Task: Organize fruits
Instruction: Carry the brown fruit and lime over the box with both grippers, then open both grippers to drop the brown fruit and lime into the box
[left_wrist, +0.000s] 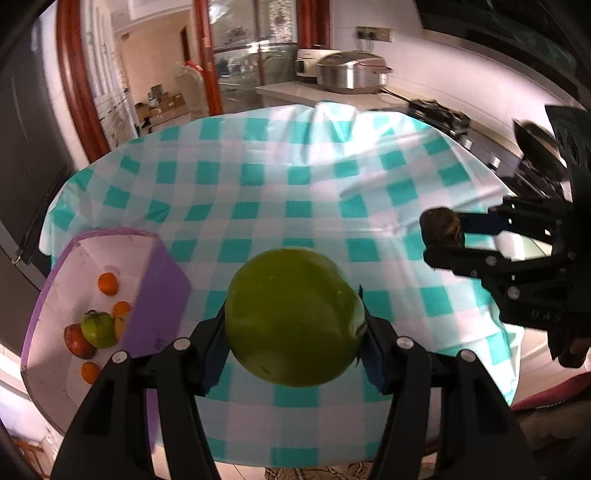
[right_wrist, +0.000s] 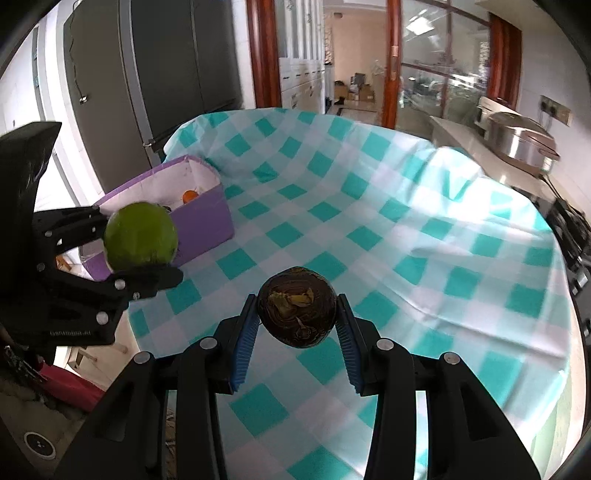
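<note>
My left gripper (left_wrist: 295, 325) is shut on a large green fruit (left_wrist: 295, 317) and holds it above the checked tablecloth (left_wrist: 280, 177); it also shows in the right wrist view (right_wrist: 140, 234). My right gripper (right_wrist: 297, 314) is shut on a dark brown round fruit (right_wrist: 297, 312), held above the cloth; it shows at the right of the left wrist view (left_wrist: 441, 227). A purple box (left_wrist: 159, 291) with a white inside stands at the table's left. It holds several small oranges (left_wrist: 108, 283), a green fruit (left_wrist: 98, 329) and a red fruit (left_wrist: 78, 341).
A teal and white checked cloth (right_wrist: 369, 206) covers the round table. A counter with a steel cooker (left_wrist: 351, 72) stands behind it, and a stove (left_wrist: 439, 114) to the right. Dark cabinets (right_wrist: 177, 62) stand beyond the box.
</note>
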